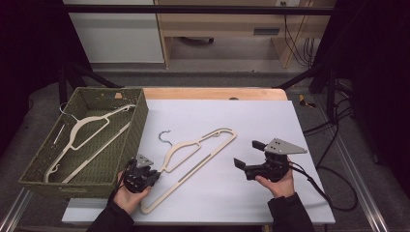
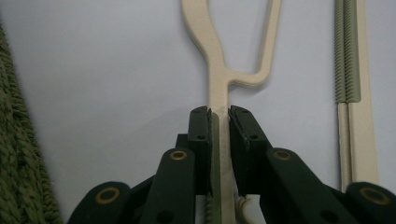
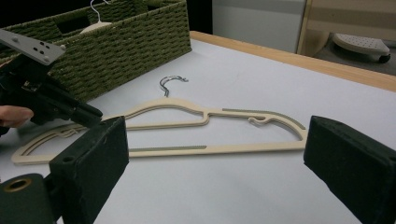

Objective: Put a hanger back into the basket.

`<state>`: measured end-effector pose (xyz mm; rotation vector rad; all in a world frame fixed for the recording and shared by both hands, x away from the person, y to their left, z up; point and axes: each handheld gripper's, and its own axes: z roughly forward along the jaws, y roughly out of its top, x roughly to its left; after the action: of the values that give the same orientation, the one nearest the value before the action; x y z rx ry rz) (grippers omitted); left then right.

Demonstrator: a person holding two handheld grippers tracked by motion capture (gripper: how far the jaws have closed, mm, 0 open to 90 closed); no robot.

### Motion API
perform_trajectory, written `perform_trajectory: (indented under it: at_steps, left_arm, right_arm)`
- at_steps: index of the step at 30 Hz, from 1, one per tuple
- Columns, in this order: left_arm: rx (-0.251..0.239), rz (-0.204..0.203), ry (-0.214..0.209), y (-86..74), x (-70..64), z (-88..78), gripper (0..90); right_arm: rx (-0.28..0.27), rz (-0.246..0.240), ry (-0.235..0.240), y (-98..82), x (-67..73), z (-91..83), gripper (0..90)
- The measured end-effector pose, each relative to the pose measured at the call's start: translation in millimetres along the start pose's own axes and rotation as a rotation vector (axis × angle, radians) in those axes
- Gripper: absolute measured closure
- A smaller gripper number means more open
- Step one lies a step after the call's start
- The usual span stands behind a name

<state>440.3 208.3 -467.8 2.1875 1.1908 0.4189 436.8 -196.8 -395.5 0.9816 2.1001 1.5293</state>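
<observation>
Cream-coloured hangers number two: one hanger (image 1: 196, 157) lies flat on the white table (image 1: 251, 121), slanting from the near left toward the far right with its metal hook (image 1: 164, 136) pointing to the far side, and a second hanger (image 1: 84, 140) lies inside the green woven basket (image 1: 138, 123) at the table's left edge. One basket, two grippers, two hands.

On the table hanger, greenish ribbed strips run along part of the bottom bar and one shoulder.

Held low at the near left, just beside the basket's near corner, the left gripper (image 1: 151, 176) points across the table toward the right. In the left gripper view its jaws are clamped on the hanger's thin shoulder arm, pads pressing both sides of it just short of where the arm forks (image 2: 219, 121). The left hand (image 1: 129, 193) cups the gripper from below, forearm coming in from the near edge.

Off to the right, the right gripper (image 1: 250, 153) is held level near the tabletop, aimed left at the hanger and well apart from it. Its jaws are spread wide with nothing between them; the right gripper view frames the whole hanger between the two pads. The right hand (image 1: 280, 183) grips the body from beneath
</observation>
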Motion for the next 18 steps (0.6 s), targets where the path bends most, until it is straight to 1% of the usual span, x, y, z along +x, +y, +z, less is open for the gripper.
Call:
perform_trajectory:
  at_steps: [1, 3, 4, 6, 7, 8, 10, 13, 14, 16, 18]
  left_arm:
    - [0.007, 0.007, -0.003, 0.0, 0.9, -0.8, 78.6]
    - [0.000, 0.000, -0.002, 0.0, 0.8, -0.6, 78.7]
    - [-0.005, -0.016, -0.009, 0.0, 0.3, -0.9, 78.8]
    - [-0.014, -0.020, -0.013, 0.8, 0.8, -3.6, 78.9]
    - [-0.014, -0.020, -0.013, 0.8, 0.8, -3.6, 78.9]
    - [-0.024, -0.012, -0.012, 1.8, 1.0, -7.0, 78.9]
    - [-0.031, -0.015, -0.011, 2.1, -0.1, -8.1, 78.9]
    - [-0.023, -0.013, -0.013, 1.5, -0.8, -6.6, 78.9]
    - [-0.014, -0.013, -0.011, 1.0, -1.1, -4.3, 78.9]
    - [-0.006, -0.012, -0.009, 0.6, -0.7, -3.2, 79.0]
    - [-0.002, 0.002, -0.005, 0.5, -0.7, -3.9, 79.1]
  right_arm:
    - [0.002, -0.005, 0.003, -0.1, -0.4, -0.4, 7.1]
    - [0.000, -0.005, 0.003, 0.1, -0.5, -0.3, 7.1]
    - [0.000, -0.004, 0.004, 0.1, -0.5, -0.4, 7.1]
    - [0.000, -0.002, 0.006, 0.0, -0.3, -0.3, 7.0]
    - [0.001, -0.003, 0.007, 0.0, -0.4, -0.2, 7.0]
    - [-0.001, 0.003, 0.004, 0.0, 0.0, 0.2, 7.0]
    - [0.001, 0.002, 0.004, -0.1, 0.0, 0.3, 6.9]
    - [0.000, 0.003, 0.005, 0.0, 0.0, 0.3, 6.9]
    - [0.002, -0.001, 0.009, 0.0, -0.4, -0.2, 6.8]
    - [-0.002, 0.005, 0.006, 0.3, -0.1, -0.2, 6.8]
    - [-0.003, 0.003, 0.008, 0.5, -0.4, -0.6, 6.8]
